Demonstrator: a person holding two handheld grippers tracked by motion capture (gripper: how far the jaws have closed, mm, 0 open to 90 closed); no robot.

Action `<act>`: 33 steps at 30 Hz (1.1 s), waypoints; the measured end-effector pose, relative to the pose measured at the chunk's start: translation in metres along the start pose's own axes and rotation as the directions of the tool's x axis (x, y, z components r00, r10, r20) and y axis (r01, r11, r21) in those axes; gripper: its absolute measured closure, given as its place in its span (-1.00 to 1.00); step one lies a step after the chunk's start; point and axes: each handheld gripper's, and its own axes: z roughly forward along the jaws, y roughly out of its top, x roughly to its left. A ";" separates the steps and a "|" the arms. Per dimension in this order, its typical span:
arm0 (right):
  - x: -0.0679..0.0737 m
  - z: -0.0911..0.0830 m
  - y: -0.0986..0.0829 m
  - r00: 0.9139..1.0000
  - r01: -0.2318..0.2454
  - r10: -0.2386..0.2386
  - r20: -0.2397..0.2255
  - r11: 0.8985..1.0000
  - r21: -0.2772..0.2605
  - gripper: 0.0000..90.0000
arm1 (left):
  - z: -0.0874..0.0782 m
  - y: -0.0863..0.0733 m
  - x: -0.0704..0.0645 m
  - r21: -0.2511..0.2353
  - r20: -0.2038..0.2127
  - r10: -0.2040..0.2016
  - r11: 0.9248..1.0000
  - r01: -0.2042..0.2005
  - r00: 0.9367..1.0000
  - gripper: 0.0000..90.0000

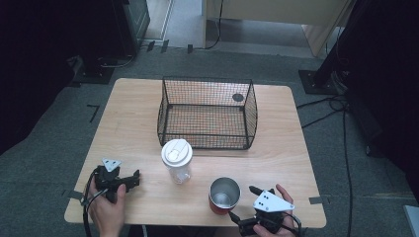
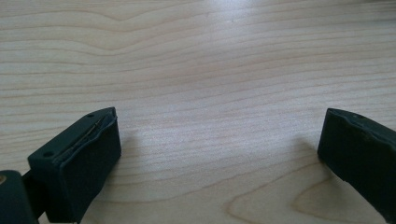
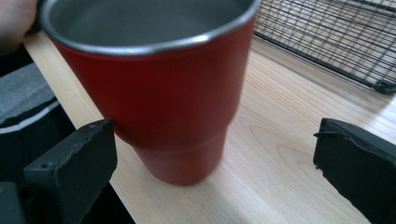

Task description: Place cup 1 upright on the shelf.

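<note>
A red tumbler with a steel inside stands upright near the table's front edge. In the right gripper view the red tumbler looms close, just ahead of the wide-apart jaws. My right gripper is open beside it, to its right. A clear bottle with a white lid stands upright mid-table. My left gripper is open at the front left, and its view looks down at bare wood between its fingers.
A black wire basket stands at the middle back of the wooden table, with nothing inside that I can see. A small dark round spot shows through its far right wall. Cables trail on the floor at the right.
</note>
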 end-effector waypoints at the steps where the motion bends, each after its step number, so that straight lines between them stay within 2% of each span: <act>1: 0.001 0.000 0.001 1.000 -0.002 0.002 -0.004 1.000 -0.003 -1.00 | 0.000 0.000 0.000 0.000 0.000 0.000 1.000 0.000 1.000 -1.00; 13: 0.011 0.008 0.012 1.000 -0.018 0.017 -0.024 0.999 -0.040 -1.00 | 0.000 0.000 0.000 0.000 0.000 -0.001 1.000 0.001 1.000 -1.00; 14: 0.012 0.010 0.014 0.999 -0.044 0.042 -0.035 0.998 -0.051 -1.00 | 0.000 0.000 0.000 -0.002 0.000 -0.002 1.000 0.002 1.000 -1.00; 17: 0.014 0.012 0.016 0.998 -0.059 0.057 -0.040 0.997 -0.058 -1.00 | 0.000 0.000 0.000 -0.001 0.000 -0.002 1.000 0.002 1.000 -1.00; 26: 0.019 0.025 0.024 0.997 -0.075 0.073 -0.030 0.995 -0.062 -1.00 | 0.000 0.000 0.000 -0.002 0.000 -0.002 1.000 0.002 1.000 -1.00; 30: 0.022 0.029 0.027 0.996 -0.085 0.084 -0.015 0.994 -0.070 -1.00 | 0.000 0.000 0.000 -0.002 0.000 -0.001 1.000 0.001 1.000 -1.00; 33: 0.025 0.035 0.029 0.996 -0.085 0.086 0.009 0.995 -0.054 -0.94 | 0.000 0.000 0.000 -0.002 0.000 -0.001 1.000 0.001 1.000 -1.00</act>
